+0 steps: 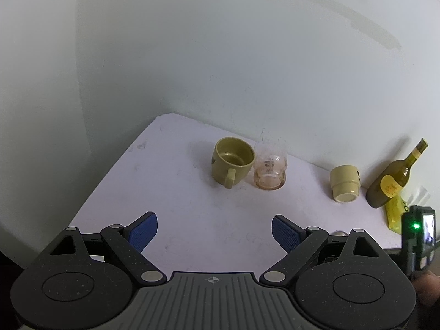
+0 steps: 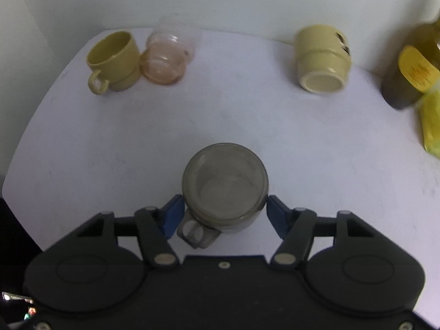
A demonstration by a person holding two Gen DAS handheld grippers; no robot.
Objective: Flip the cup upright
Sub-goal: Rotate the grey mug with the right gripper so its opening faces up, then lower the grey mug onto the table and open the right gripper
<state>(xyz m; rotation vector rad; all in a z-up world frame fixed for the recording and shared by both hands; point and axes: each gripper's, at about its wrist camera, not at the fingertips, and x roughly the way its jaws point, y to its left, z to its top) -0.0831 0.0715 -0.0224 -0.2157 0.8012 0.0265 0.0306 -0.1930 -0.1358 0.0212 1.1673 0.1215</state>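
In the right wrist view a grey translucent cup [image 2: 225, 184] with a handle stands upright between the blue pads of my right gripper [image 2: 224, 209]. The pads touch its sides, so the gripper is shut on it. A cream cup [image 2: 321, 60] lies tipped with its base toward the camera at the back right; it also shows in the left wrist view [image 1: 345, 183]. My left gripper [image 1: 214, 231] is open and empty above the near part of the white table [image 1: 170, 192].
An olive mug [image 1: 232, 162] stands upright beside a clear pinkish glass [image 1: 270, 169] at the back of the table. A leaning olive bottle [image 1: 393, 181] and a yellow packet [image 1: 396, 214] are at the right edge. White walls close the back and left.
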